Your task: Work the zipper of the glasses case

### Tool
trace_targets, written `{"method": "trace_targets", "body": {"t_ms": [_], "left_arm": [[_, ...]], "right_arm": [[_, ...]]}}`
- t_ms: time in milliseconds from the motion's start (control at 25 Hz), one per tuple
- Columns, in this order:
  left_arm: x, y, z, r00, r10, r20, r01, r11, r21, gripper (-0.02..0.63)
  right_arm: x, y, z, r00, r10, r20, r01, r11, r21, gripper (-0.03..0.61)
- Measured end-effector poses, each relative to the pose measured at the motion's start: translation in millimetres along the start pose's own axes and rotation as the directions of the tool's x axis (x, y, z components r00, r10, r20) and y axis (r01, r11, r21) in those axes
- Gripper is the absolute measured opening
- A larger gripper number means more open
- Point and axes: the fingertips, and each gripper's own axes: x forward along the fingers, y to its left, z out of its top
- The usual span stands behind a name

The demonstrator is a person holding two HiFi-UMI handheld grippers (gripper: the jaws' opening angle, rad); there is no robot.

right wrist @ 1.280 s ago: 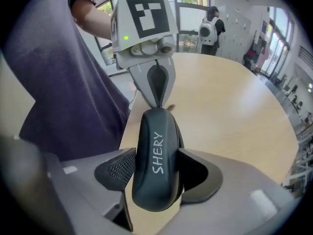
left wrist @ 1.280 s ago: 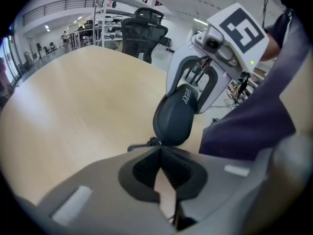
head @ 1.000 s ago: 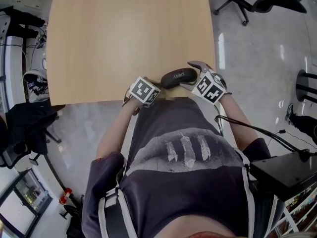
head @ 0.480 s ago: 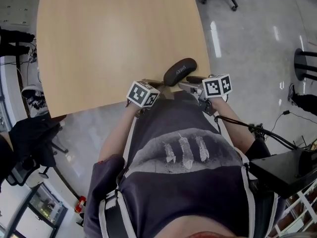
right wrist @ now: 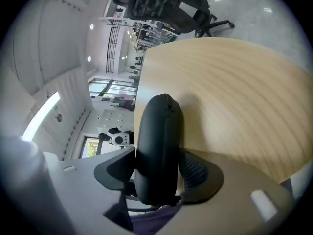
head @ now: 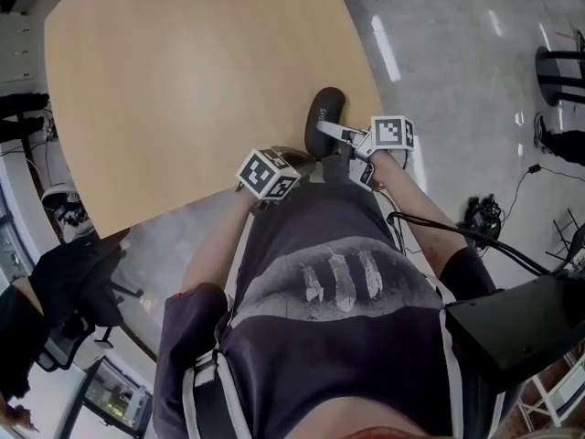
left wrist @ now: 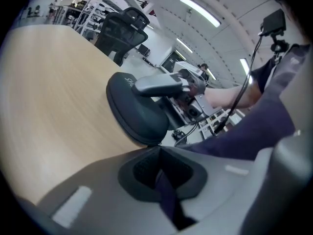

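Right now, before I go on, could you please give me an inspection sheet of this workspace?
Surface: wooden table, bare except for the case.
Job's things: black glasses case at the table's near edge, with its zipper seam facing the right gripper's camera.
Clutter: nothing seen.
Grippers: right gripper is shut on the case's two sides. The left gripper has its jaws together at the case's near end, and I cannot tell whether they pinch the zipper pull.
Cables: one black cable runs past the right arm toward a black box.
Surroundings: grey floor, office chair.
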Motion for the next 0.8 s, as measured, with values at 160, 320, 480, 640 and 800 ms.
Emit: {"method": "trace_targets", "body": {"t_ms": [160, 320, 480, 640, 800], "left_arm": [[18, -10, 0, 0.998, 0.045, -0.039, -0.044, 0.999, 0.026, -0.002], [21, -6, -4, 0.992, 0.119, -0.036, -0.119, 0.993, -0.006, -0.002], [23, -2, -8, 0.981, 0.192, -0.002, -0.192, 0.978, -0.078, -0.002], [21, -2, -13, 0.967, 0.255, 0.000, -0.253, 0.961, -0.110, -0.002], [16, -22, -4, 0.980, 0.201, 0.009, -0.200, 0.979, -0.040, -0.002]], "right_arm": [[-12, -3, -3, 0.999, 0.010, -0.048, -0.013, 0.997, -0.073, 0.268], [-15, 1, -6, 0.992, 0.007, -0.124, -0.030, 0.982, -0.185, 0.258], [-17, 3, -12, 0.975, 0.010, -0.220, -0.064, 0.969, -0.238, 0.252], [-20, 3, -19, 0.949, 0.021, -0.316, -0.099, 0.968, -0.232, 0.245], [-15, 23, -23, 0.923, 0.077, -0.378, -0.182, 0.951, -0.251, 0.247]]}}
